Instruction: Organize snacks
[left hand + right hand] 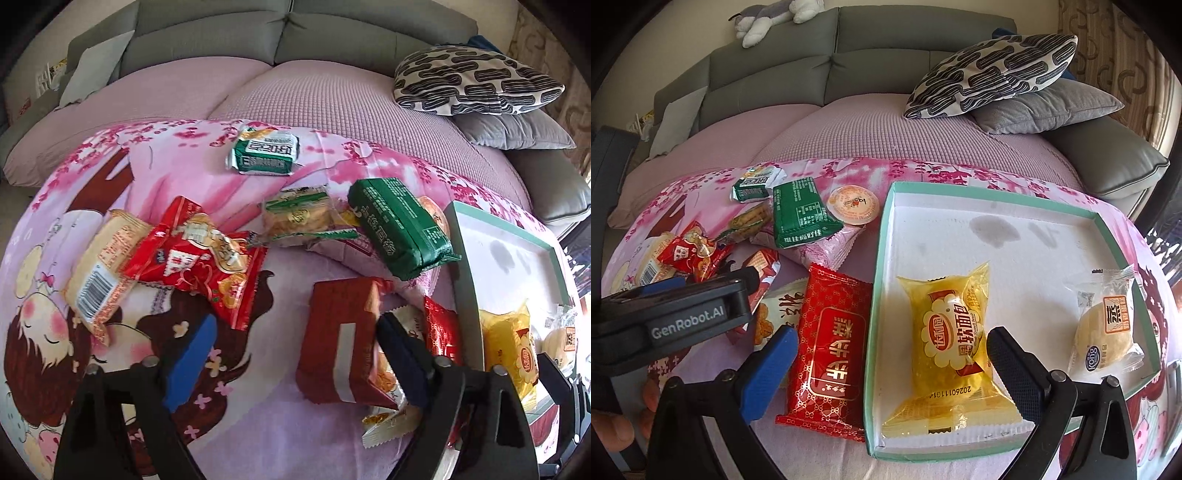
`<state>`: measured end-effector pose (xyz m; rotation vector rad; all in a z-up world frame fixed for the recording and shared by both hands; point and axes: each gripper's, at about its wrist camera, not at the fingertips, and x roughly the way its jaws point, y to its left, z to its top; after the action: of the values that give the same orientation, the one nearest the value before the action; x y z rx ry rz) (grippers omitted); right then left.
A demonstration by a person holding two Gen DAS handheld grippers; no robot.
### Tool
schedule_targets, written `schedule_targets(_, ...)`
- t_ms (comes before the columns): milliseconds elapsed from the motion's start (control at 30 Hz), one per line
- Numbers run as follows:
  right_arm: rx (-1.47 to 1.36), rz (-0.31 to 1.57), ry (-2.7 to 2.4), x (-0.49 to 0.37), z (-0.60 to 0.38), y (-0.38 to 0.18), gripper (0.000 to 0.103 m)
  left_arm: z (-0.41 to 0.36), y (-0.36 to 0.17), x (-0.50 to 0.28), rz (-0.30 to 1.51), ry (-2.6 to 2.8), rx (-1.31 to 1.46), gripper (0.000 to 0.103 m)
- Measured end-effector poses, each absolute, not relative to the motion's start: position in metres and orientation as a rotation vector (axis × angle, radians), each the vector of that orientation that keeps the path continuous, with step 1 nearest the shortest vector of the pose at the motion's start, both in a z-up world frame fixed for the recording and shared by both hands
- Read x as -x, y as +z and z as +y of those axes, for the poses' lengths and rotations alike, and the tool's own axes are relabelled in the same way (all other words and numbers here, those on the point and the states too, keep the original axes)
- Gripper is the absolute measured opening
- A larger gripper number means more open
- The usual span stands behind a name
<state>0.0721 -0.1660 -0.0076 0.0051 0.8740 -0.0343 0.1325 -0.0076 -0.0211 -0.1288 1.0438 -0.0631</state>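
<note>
left wrist view: left gripper (295,365) open, dark red snack pack (338,339) between its fingers, touching the right one.

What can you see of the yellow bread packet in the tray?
The yellow bread packet is a glossy, see-through yellow plastic wrapper with crimped ends, a white flower-shaped logo and red lettering. It is sealed and lies flat, lengthwise, in the near left part of the white tray with its mint-green rim. The right gripper hangs open above it, not touching.
</note>
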Motion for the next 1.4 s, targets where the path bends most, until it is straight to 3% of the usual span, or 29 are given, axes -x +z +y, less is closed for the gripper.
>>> schedule_targets(133,-0.006,0.874,-0.037,-0.072,-0.167,-0.007,0.103,-0.011,-0.029,-0.134,1.069,-0.122,0.176,0.049)
schedule_targets(200,-0.005,0.876,-0.037,-0.072,-0.167,-0.008,0.103,-0.01,-0.029,-0.133,1.071,-0.121,0.183,0.042)
schedule_targets(667,0.029,0.876,-0.006,-0.067,-0.156,-0.005,0.1,0.02,-0.037,-0.106,1.11,-0.027,0.144,0.042)
schedule_targets(1067,0.062,0.835,0.117,-0.061,-0.124,0.002,0.072,0.053,-0.04,-0.088,1.119,0.065,0.134,0.043)
schedule_targets(1400,0.11,0.93,0.117,-0.067,-0.107,-0.022,0.043,0.055,-0.038,-0.086,1.121,0.071,0.146,0.043)
